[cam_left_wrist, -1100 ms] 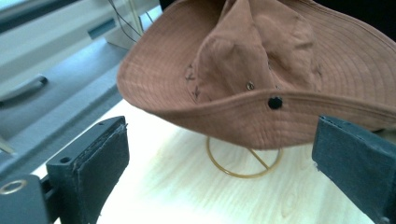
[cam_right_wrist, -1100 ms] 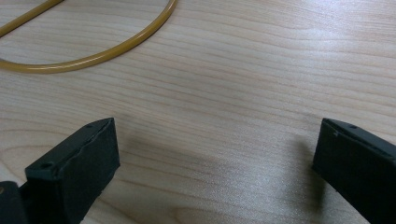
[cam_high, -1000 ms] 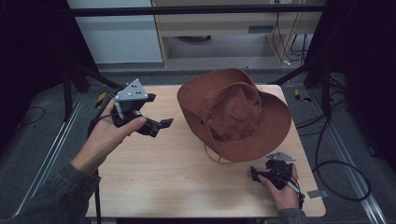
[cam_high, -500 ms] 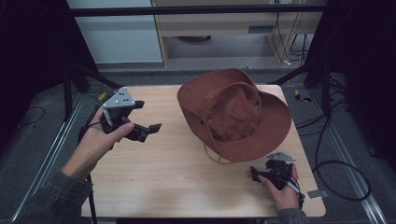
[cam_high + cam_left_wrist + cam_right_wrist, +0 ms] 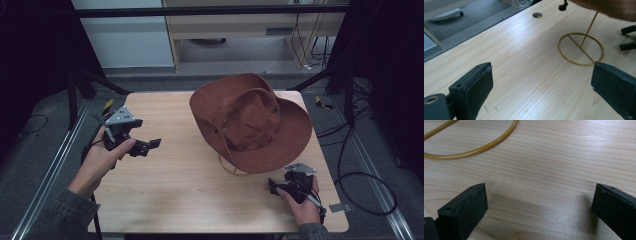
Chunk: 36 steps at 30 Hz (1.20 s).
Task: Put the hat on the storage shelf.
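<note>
The brown wide-brimmed felt hat (image 5: 252,120) sat on a thin yellow wire stand (image 5: 581,48), probably to hold its shape. The left hand-held gripper (image 5: 146,145) and right hand-held gripper (image 5: 274,187) flanked it over the light wooden tabletop (image 5: 175,185), jaws released, empty.

A lab: black frame (image 5: 210,10) around a wooden table (image 5: 190,190), loose cables (image 5: 360,150) on grey carpet (image 5: 40,150).
</note>
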Available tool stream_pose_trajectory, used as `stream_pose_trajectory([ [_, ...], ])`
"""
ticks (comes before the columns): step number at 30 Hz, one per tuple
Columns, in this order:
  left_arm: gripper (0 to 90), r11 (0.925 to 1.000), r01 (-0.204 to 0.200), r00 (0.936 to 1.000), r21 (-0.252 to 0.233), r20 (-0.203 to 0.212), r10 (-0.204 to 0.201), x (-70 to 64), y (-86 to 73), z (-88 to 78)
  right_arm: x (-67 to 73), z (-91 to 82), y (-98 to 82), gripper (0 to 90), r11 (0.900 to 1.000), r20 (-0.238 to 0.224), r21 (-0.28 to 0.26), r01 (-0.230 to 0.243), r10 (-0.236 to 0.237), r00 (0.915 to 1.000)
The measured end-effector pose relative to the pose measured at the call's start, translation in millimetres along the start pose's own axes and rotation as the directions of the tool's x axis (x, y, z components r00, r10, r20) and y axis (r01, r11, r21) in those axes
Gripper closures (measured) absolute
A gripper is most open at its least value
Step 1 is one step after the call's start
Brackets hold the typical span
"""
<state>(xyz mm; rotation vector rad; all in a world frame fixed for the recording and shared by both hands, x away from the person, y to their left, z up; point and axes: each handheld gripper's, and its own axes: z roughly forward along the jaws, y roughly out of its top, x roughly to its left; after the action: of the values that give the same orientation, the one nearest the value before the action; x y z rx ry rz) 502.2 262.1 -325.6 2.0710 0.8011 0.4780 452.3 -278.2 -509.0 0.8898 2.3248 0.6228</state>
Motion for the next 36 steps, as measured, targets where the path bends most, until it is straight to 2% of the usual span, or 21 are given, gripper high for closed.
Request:
stream_pose_trajectory([
  [10,3.6,0.9994,0.013,0.9997,0.031,-0.022,-0.013,9.0,-20.9,10.9,0.0,0.0,0.0,0.5,1.0,0.0,0.0,0.0,0.0,1.0],
  [20,3.9,0.9964,0.019,0.9996,0.083,-0.021,-0.017,9.7,-44.4,30.5,0.0,0.0,0.0,0.5,1.0,0.0,0.0,0.0,0.0,1.0],
  [26,4.1,0.9915,0.011,0.9998,0.13,-0.015,-0.009,7.3,-59.0,46.7,0.0,0.0,0.0,0.5,1.0,0.001,0.0,0.0,0.0,1.0],
  [36,4.0,0.9866,0.019,0.9998,0.162,-0.011,-0.018,6.8,-76.2,61.8,-0.1,0.0,-0.1,0.5,1.0,-0.001,-0.001,0.0,0.0,1.0],
])
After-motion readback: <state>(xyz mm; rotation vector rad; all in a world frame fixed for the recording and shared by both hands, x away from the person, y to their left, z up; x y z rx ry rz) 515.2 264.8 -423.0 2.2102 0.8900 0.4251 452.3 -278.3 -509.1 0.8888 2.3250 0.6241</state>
